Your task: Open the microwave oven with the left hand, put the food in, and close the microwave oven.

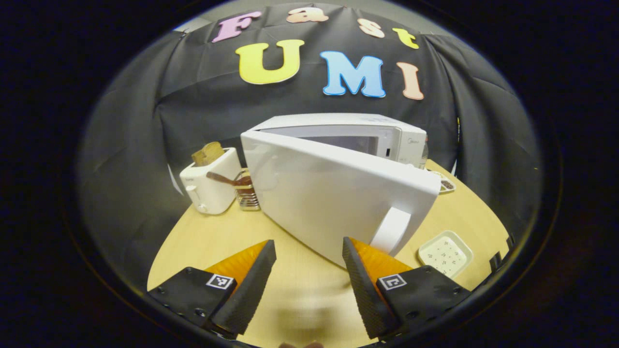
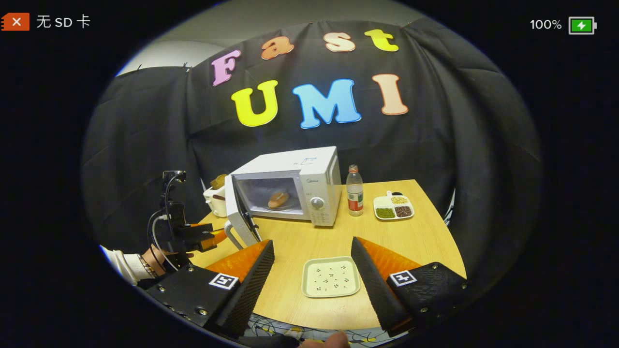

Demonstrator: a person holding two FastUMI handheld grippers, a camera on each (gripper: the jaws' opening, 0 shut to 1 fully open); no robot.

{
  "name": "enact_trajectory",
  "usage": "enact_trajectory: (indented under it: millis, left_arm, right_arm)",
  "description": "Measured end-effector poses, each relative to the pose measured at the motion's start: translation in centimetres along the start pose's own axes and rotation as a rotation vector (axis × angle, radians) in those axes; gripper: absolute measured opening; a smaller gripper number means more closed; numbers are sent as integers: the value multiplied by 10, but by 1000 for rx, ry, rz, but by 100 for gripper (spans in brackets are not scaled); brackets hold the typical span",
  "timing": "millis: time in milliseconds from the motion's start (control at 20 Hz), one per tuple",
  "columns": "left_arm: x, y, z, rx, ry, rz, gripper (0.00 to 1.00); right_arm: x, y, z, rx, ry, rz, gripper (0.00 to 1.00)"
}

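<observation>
Now: round brown bun sits inside white boxy microwave; white door half open. Both your claws, left and right, gape empty. Closing remains.

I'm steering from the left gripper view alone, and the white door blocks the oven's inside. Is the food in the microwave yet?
Observer: Yes. In the right gripper view a round brown bun lies inside the white microwave oven, behind its open white door.
Operator: What's next to that door?
Observer: The left gripper sits just left of the door's white loop handle. I cannot tell if they touch.
Operator: Anything on the oven's far side?
Observer: A clear plastic bottle with a red label stands upright to its right.
</observation>
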State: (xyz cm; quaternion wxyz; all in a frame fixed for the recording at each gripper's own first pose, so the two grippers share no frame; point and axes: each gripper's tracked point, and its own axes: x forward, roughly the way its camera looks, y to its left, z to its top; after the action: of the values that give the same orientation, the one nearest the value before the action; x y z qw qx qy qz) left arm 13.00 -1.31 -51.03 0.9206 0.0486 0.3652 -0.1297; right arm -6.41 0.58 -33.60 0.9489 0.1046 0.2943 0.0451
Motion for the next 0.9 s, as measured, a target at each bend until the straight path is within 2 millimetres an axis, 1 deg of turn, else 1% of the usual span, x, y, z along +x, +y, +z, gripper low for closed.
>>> enact_trajectory:
  millis: [50, 150, 250, 300, 400, 450, 500, 700, 750, 800, 900]
  left_arm:
    - [9, -5, 6, -5, -5, -23, 93]
    - [28, -16, 22, -6, -31, -73, 89]
    - [51, -26, 26, 6, -28, -118, 88]
    - [61, -29, 29, 10, -27, -140, 89]
    - [81, -38, 33, 9, -27, -193, 96]
    - [89, -41, 35, 13, -28, -213, 97]
    - [99, -45, 39, 19, -34, -232, 93]
    - [131, -56, 62, 26, -54, -288, 93]
    - [138, -57, 65, 19, -54, -295, 93]
    - [144, -60, 69, 6, -56, -308, 91]
    - [155, -59, 76, -8, -61, -313, 88]
  right_arm:
    - [1, -5, -3, 8, 18, -28, 98]
    - [5, -5, 0, 19, 16, -68, 98]
    - [11, -11, -3, 24, 27, -125, 98]
    - [15, -8, -3, 39, 30, -142, 98]
    - [20, -6, -6, 60, 46, -185, 98]
    - [21, -5, -6, 60, 50, -204, 98]
    - [22, -3, -6, 57, 49, -221, 98]
    - [30, 0, -7, 69, 71, -279, 98]
    - [32, 0, -7, 74, 75, -289, 98]
    - [35, 1, -8, 77, 82, -299, 98]
    - [38, -3, -9, 81, 96, -320, 98]
